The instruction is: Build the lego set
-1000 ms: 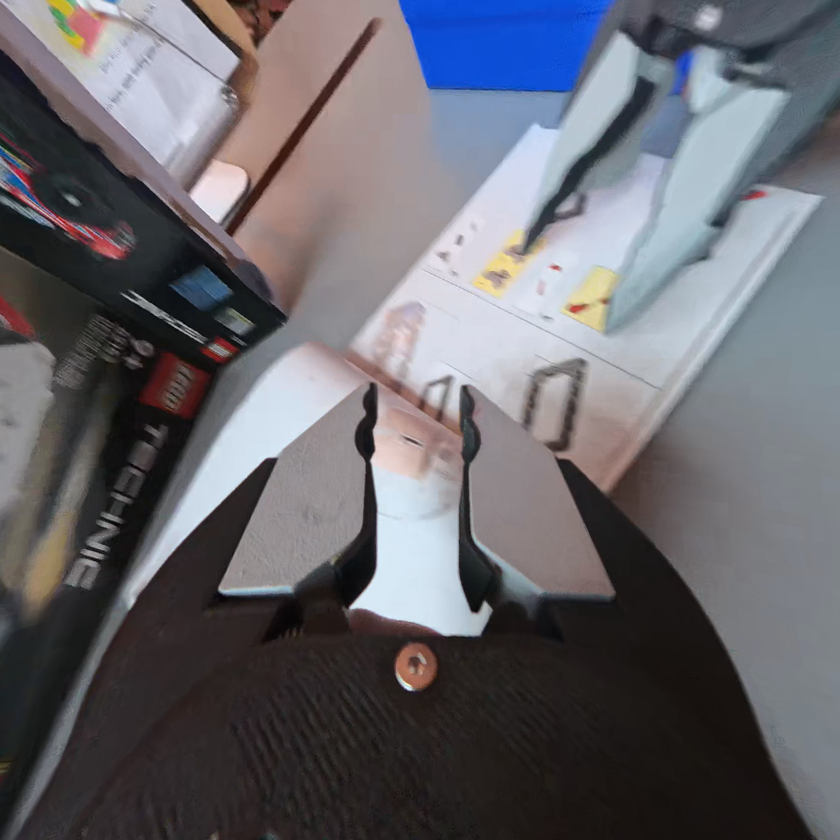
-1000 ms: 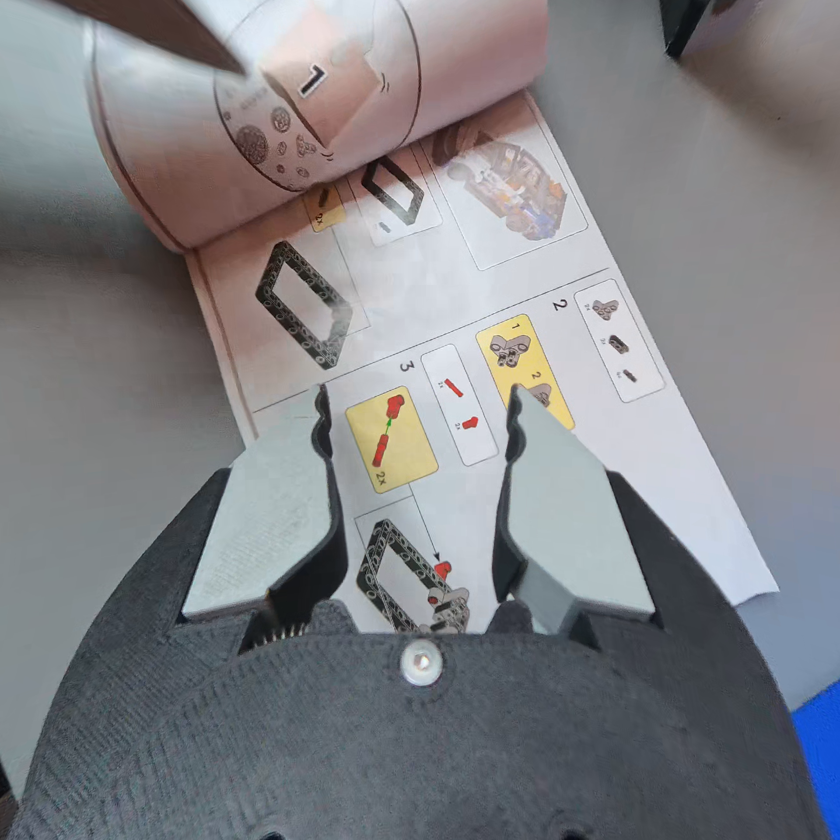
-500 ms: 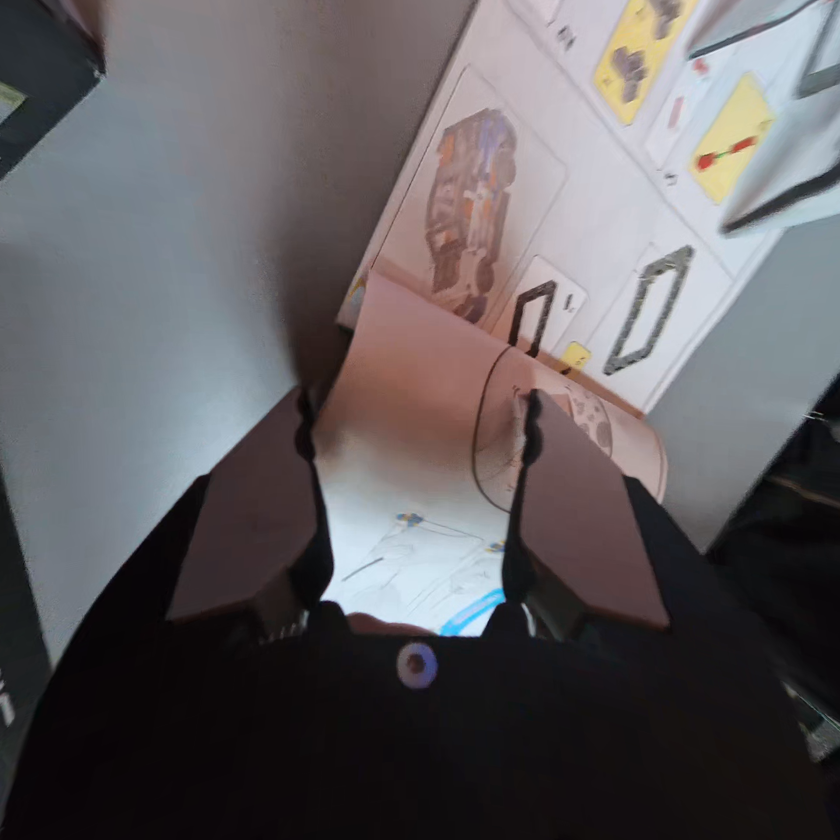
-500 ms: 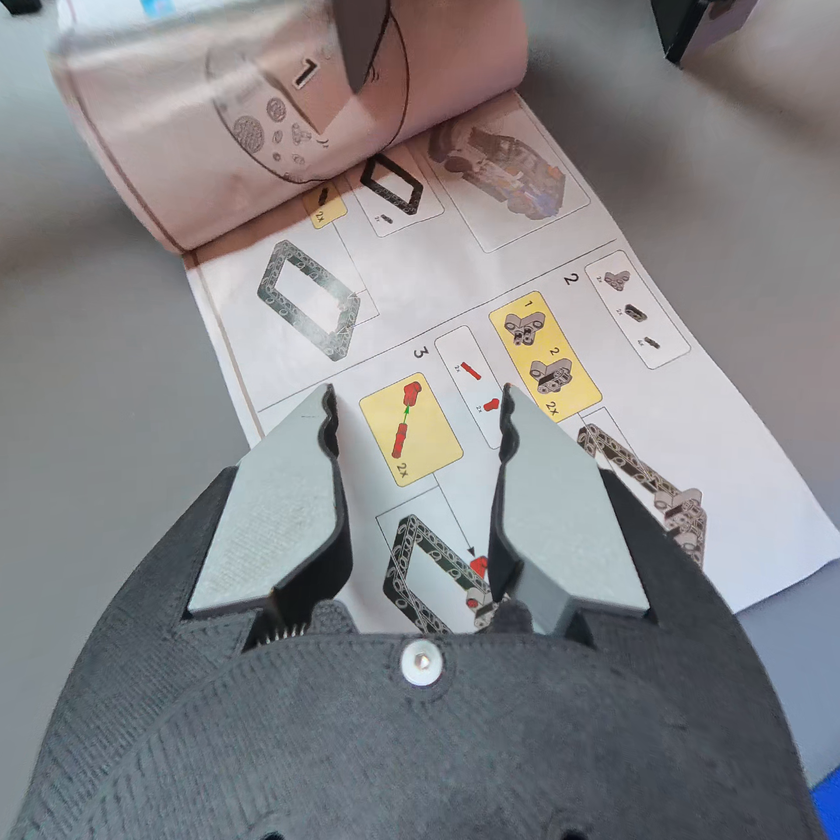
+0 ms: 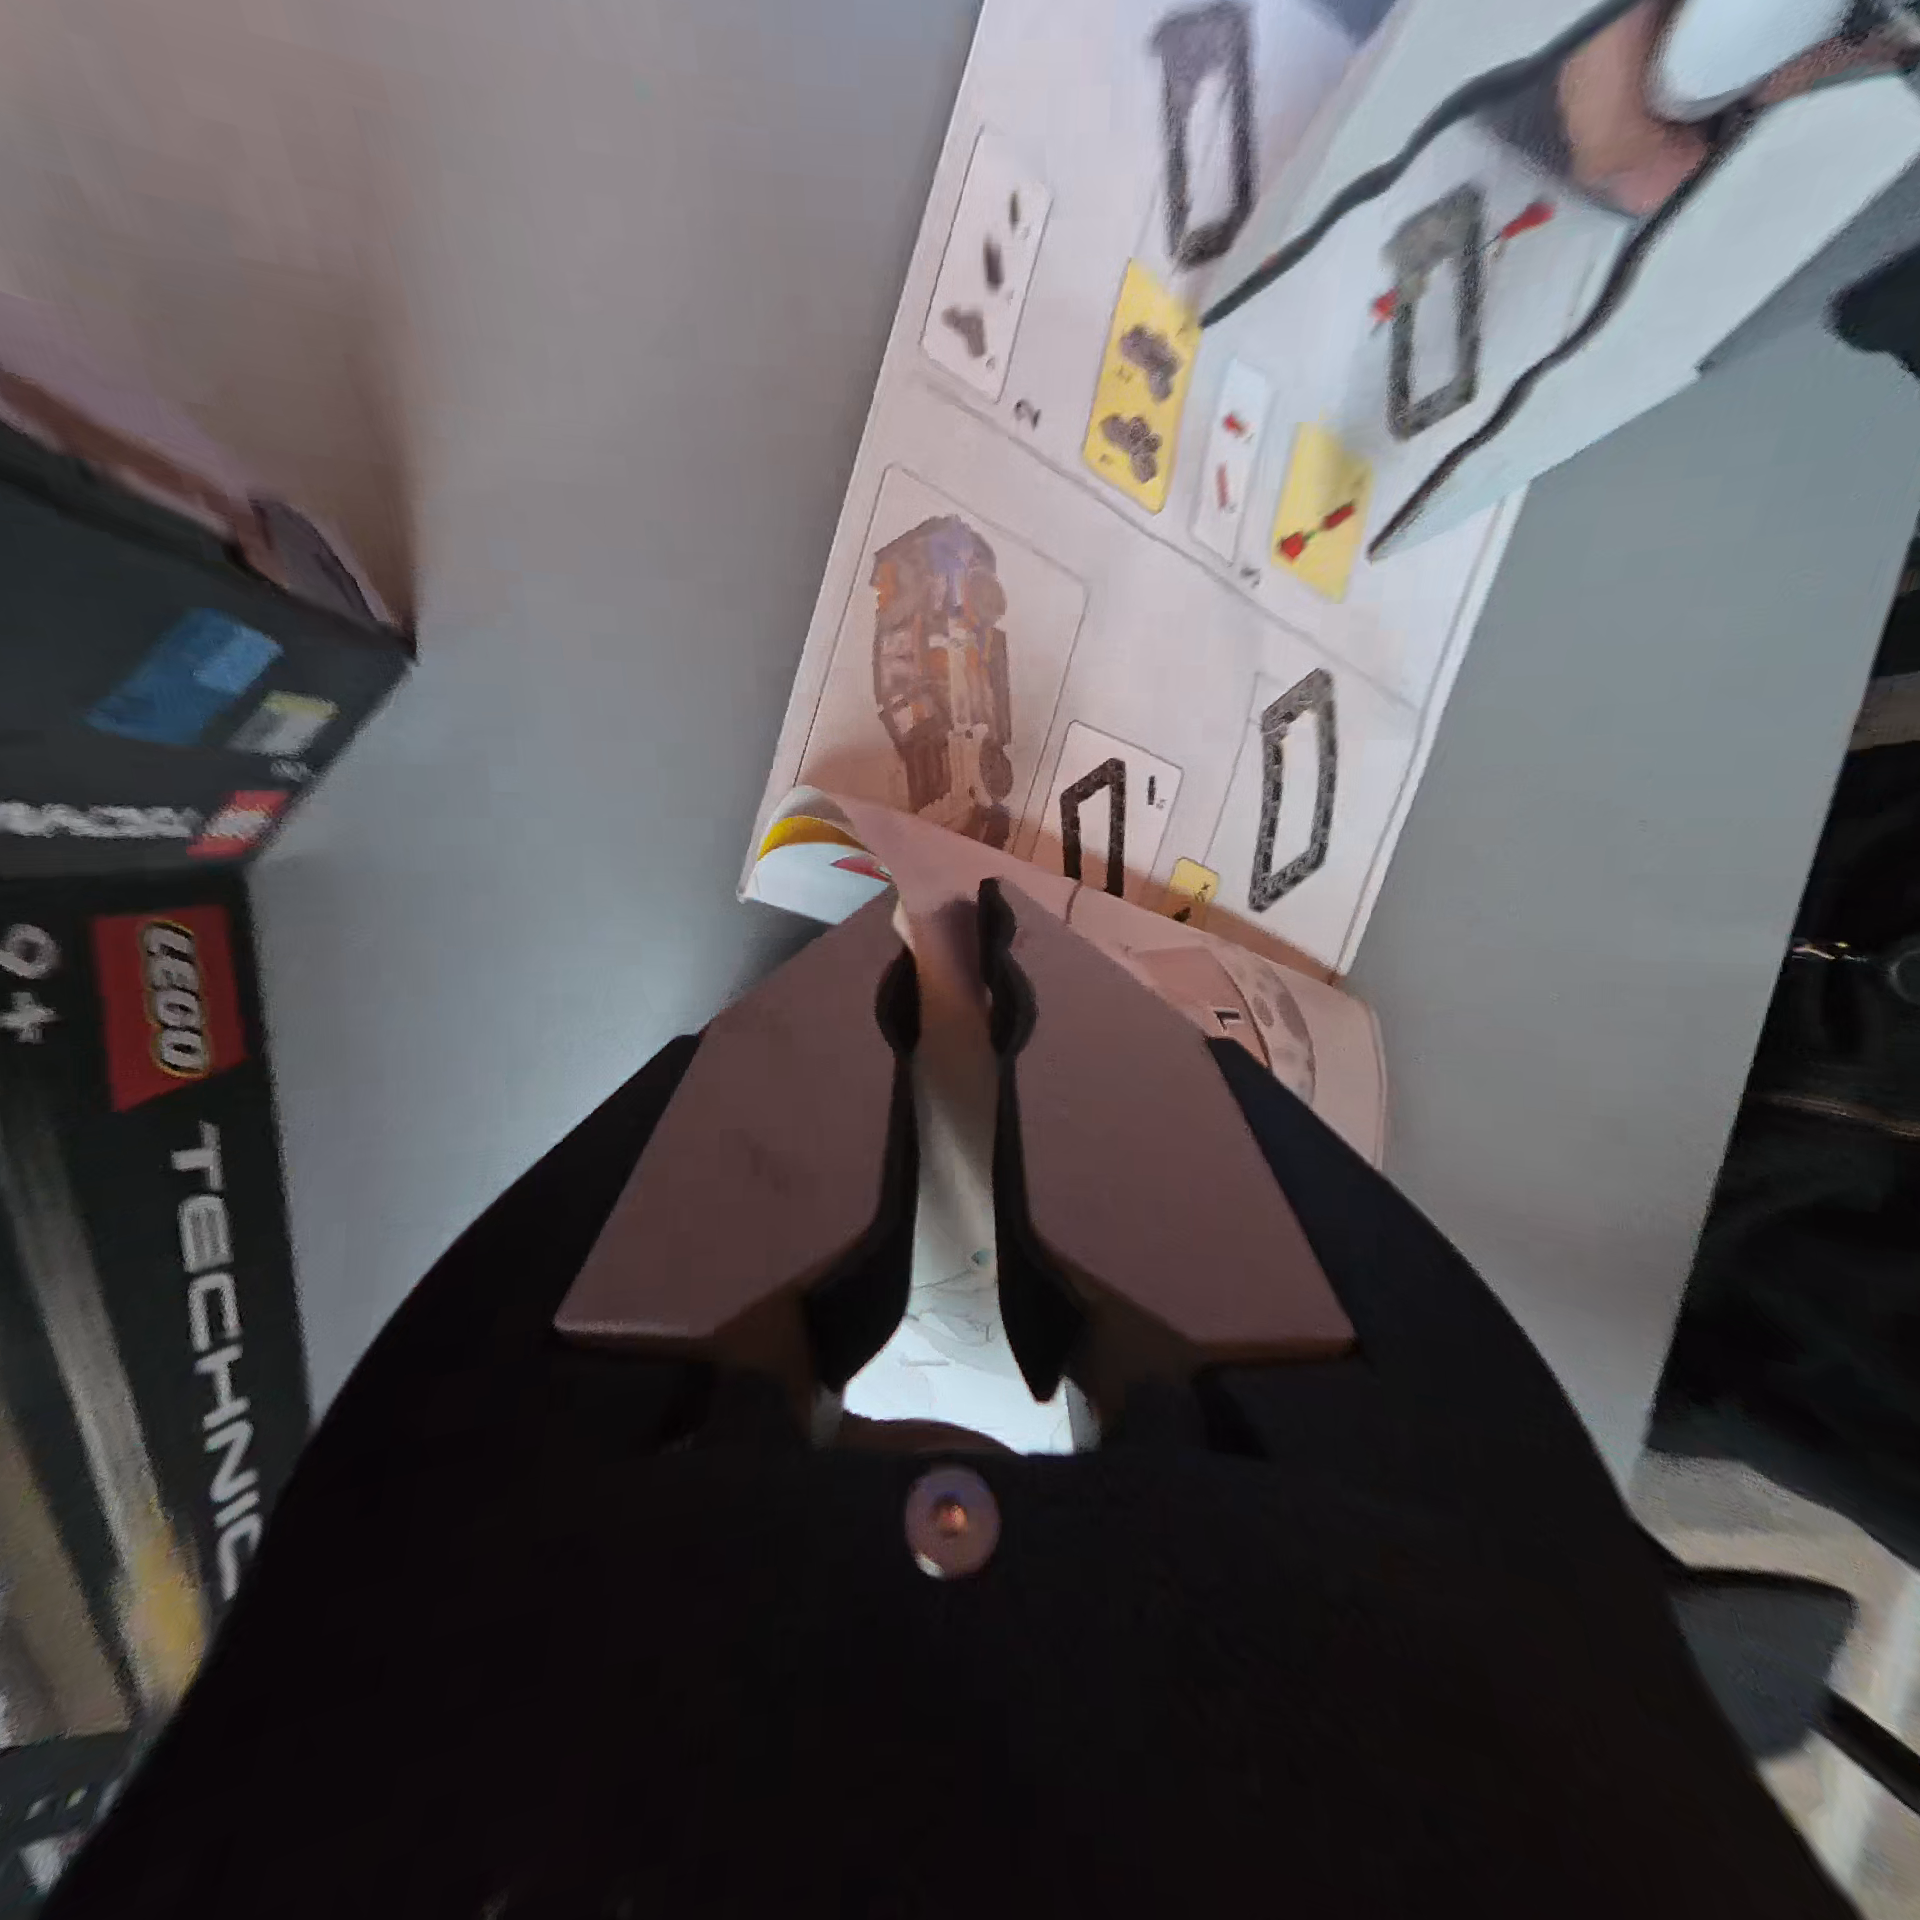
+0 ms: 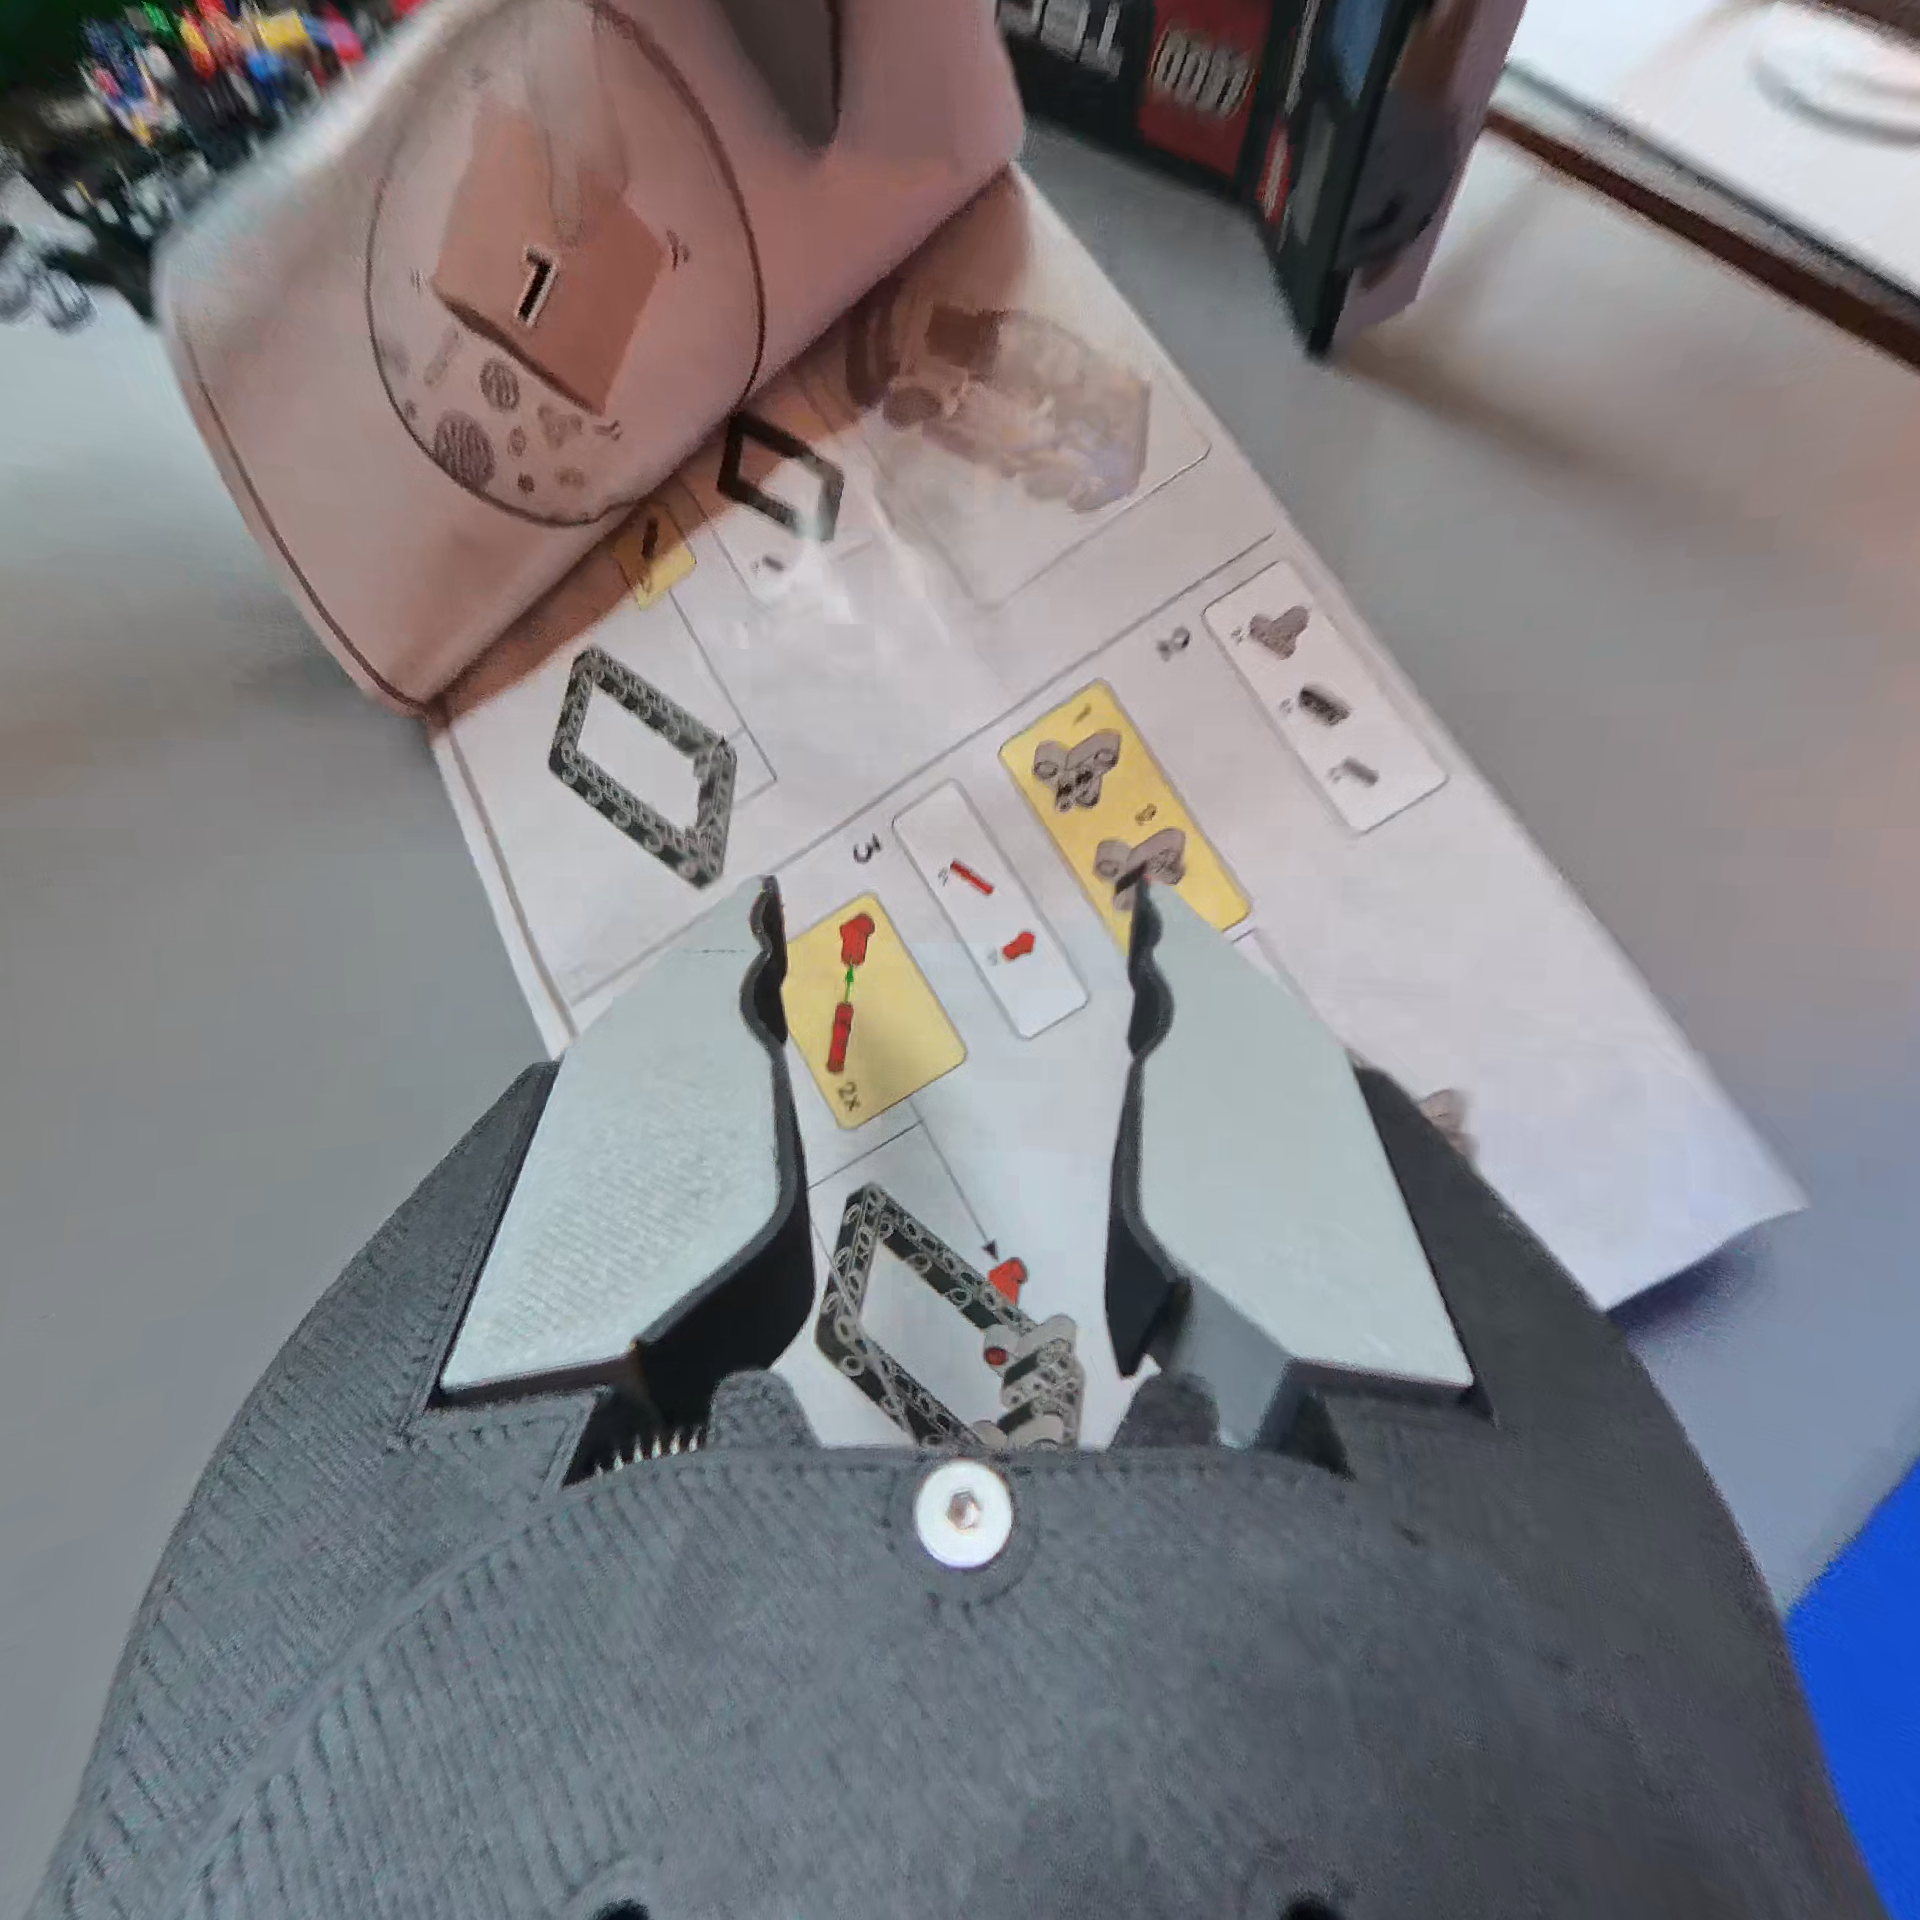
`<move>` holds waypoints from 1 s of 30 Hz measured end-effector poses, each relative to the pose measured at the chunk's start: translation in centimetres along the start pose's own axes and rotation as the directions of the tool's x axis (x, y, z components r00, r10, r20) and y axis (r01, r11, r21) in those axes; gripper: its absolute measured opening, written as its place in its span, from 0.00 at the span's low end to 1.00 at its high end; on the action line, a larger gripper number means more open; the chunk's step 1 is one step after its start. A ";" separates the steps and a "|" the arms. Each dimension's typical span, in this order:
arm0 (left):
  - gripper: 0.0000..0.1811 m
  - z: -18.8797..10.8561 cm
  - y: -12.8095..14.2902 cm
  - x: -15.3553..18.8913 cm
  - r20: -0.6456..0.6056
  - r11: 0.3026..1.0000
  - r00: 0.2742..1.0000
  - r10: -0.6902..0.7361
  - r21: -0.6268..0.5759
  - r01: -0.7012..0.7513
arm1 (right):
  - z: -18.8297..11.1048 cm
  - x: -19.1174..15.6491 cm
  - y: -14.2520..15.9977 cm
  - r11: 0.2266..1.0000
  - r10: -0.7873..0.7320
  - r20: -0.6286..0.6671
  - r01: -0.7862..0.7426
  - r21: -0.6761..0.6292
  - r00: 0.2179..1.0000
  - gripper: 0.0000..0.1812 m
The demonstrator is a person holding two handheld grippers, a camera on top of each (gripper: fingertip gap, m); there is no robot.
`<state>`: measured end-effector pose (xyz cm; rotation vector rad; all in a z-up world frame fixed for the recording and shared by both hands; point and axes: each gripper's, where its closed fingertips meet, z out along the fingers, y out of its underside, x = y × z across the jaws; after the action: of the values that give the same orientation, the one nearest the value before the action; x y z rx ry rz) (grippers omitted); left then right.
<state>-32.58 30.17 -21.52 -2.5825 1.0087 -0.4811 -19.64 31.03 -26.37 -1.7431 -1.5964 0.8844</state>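
Plain grey tabletop (image 6: 260,935) under everything, w/ a white printed instruction booklet (image 6: 1143,727) lying open on it, its near pages curled up into a pinkish roll (image 6: 582,312). Right wrist view picks up a blue patch (image 6: 1860,1662) at bottom right and a jumble of coloured small parts (image 6: 156,62) far top left, blurred, can't tell more. Left wrist view shows neither, but gives the black cardboard set box (image 5: 135,1039) standing at the left edge, well apart from the booklet; same box sits top right in the right view.

Left gripper (image 5: 948,914), brown-faced fingers, is nearly closed, tips pinching the curled page edge between them, roll lifted off the flat spread. It comes in from the spine end of the booklet, angled down.

Right gripper (image 6: 951,904), grey-faced fingers, stands wide apart, nothing between them, hovering over the flat page: left tip beside a yellow diagram panel, right tip at the edge of another yellow panel. Whether tips touch paper, can't tell. In the left view it shows blurred at top right (image 5: 1455,312), across the page.
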 end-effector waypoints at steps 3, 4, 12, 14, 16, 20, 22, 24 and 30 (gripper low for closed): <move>0.03 -2.5 -1.4 2.4 0.062 0.981 0.988 0.140 0.128 -0.147 | -2.4 1.4 -2.3 0.998 -0.002 -0.024 0.003 0.060 1.000 0.37; 0.03 -3.2 -1.5 3.1 0.094 0.970 0.979 0.180 0.150 -0.193 | -3.2 2.0 -3.2 0.998 -0.004 -0.038 0.006 0.070 0.999 0.39; 0.03 -5.9 -0.2 9.3 0.298 0.769 0.790 0.535 0.215 -0.602 | -3.7 2.0 -9.6 0.977 -0.175 0.090 0.184 -0.104 0.980 0.46; 0.02 -6.4 -0.3 10.3 0.324 0.715 0.747 0.580 0.236 -0.658 | -2.0 2.0 -9.3 0.953 -0.227 0.174 0.256 -0.162 0.958 0.46; 0.02 -6.6 0.1 10.9 0.353 0.672 0.697 0.624 0.213 -0.709 | -0.2 2.6 -8.4 0.925 -0.246 0.223 0.298 -0.238 0.943 0.46; 0.02 -7.1 0.7 12.0 0.383 0.619 0.641 0.665 0.198 -0.760 | 1.2 0.7 -6.0 0.862 -0.224 0.423 0.380 -0.334 0.878 0.28; 0.02 -7.2 1.4 12.3 0.381 0.602 0.622 0.684 0.186 -0.776 | 0.5 -0.7 -5.2 0.830 -0.193 0.499 0.412 -0.376 0.845 0.09; 0.01 -7.5 2.2 11.7 0.413 0.603 0.606 0.680 0.155 -0.783 | -0.3 -1.5 -5.5 0.815 -0.204 0.523 0.439 -0.377 0.828 0.03; 0.02 -10.4 3.5 8.5 0.576 0.659 0.637 0.512 0.212 -0.722 | -3.1 -2.5 -9.4 0.801 -0.437 0.358 0.538 -0.264 0.825 0.01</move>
<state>-33.16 20.01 -12.12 -1.6468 1.3453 0.1235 -22.79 29.38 -16.84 -1.3318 -2.3855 0.6222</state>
